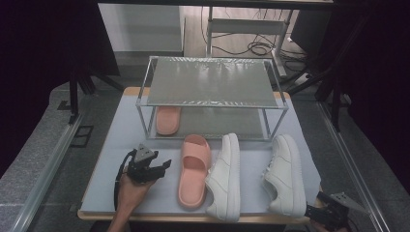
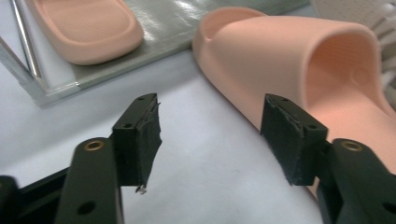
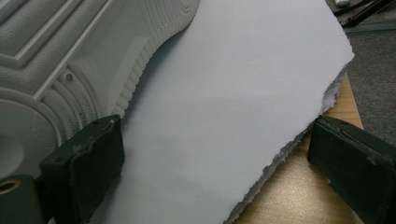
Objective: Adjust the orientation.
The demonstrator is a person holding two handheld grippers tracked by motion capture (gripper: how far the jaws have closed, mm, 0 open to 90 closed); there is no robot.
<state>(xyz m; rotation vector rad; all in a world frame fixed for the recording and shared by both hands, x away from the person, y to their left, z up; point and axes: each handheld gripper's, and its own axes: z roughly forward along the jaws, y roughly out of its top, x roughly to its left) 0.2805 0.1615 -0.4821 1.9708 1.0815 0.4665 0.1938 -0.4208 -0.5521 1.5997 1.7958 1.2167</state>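
A pink slide sandal (image 1: 193, 170) lies on the pale mat, toe toward the rack; in the left gripper view the sandal (image 2: 299, 60) sits just beyond the right jaw. My left gripper (image 1: 163, 166) (image 2: 210, 135) is open, just left of it, holding nothing. A second pink sandal (image 1: 168, 119) (image 2: 88, 28) rests on the rack's lower shelf (image 1: 217, 121). Two white sneakers lie on their sides, one (image 1: 225, 176) beside the sandal and one (image 1: 286, 174) further right. My right gripper (image 1: 314, 211) (image 3: 215, 158) is open at the mat's front right corner, next to the right sneaker's sole (image 3: 60, 60).
A two-tier metal rack (image 1: 211, 82) with a grey top shelf stands at the back of the table. The mat's torn edge (image 3: 289, 149) and the wooden table edge (image 3: 303, 196) lie between the right jaws. Cables (image 1: 256, 47) run across the floor behind.
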